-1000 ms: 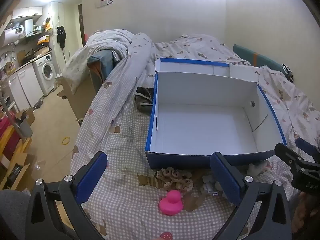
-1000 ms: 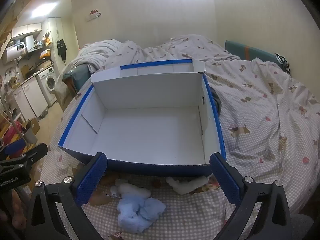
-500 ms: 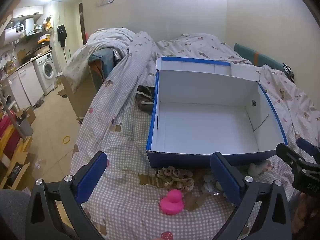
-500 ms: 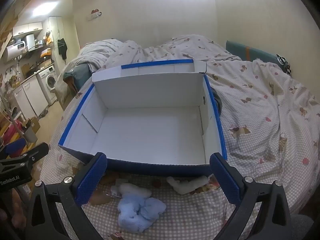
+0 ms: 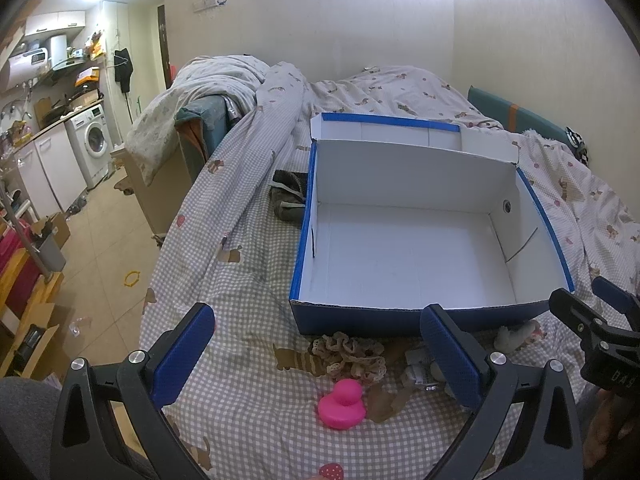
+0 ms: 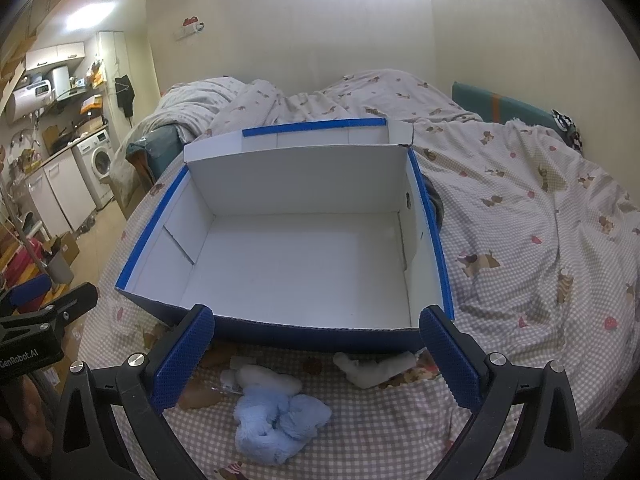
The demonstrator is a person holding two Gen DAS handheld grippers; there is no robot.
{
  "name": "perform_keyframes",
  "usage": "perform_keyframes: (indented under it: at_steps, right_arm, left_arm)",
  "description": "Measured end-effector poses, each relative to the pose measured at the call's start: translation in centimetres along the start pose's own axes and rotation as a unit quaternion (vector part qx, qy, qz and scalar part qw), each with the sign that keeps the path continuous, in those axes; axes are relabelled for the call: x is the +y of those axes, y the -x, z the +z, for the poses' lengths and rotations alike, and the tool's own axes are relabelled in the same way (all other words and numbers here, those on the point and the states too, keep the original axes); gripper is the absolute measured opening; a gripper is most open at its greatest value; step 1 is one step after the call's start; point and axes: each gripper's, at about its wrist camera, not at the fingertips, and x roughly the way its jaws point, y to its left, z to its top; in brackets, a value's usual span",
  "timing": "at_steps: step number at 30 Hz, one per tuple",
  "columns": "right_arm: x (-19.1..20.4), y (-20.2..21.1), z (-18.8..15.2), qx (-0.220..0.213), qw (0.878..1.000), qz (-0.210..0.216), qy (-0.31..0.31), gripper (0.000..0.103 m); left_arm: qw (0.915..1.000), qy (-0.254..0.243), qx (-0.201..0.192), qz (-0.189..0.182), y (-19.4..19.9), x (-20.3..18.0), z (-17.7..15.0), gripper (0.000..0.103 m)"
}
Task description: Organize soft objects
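An empty blue box with a white inside point(image 5: 408, 256) point(image 6: 304, 264) stands open on the checked bedsheet. In front of it lie a pink rubber duck point(image 5: 343, 403), a beige lace scrunchie point(image 5: 352, 356), a light blue fluffy toy point(image 6: 280, 416) and a small white soft piece point(image 6: 376, 368) point(image 5: 516, 334). My left gripper point(image 5: 316, 350) is open above the duck and scrunchie. My right gripper point(image 6: 316, 350) is open above the blue toy and the white piece. Both are empty.
A dark cloth item point(image 5: 289, 197) lies left of the box. A rumpled duvet point(image 6: 520, 208) covers the bed's right and back. The bed's left edge drops to a tiled floor point(image 5: 100, 248) with cabinets and a washing machine point(image 5: 94, 140).
Both grippers have drifted very slightly; the views have shifted a little. Nothing was picked up or moved.
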Motion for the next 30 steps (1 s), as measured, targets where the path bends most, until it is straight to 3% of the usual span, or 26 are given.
perform_keyframes:
  at_steps: [30]
  right_arm:
    - [-0.36, -0.24, 0.06, 0.003, 1.0, -0.002, -0.003, 0.103]
  left_arm:
    - [1.0, -0.003, 0.003, 0.002, 0.29, 0.0, -0.04, 0.103]
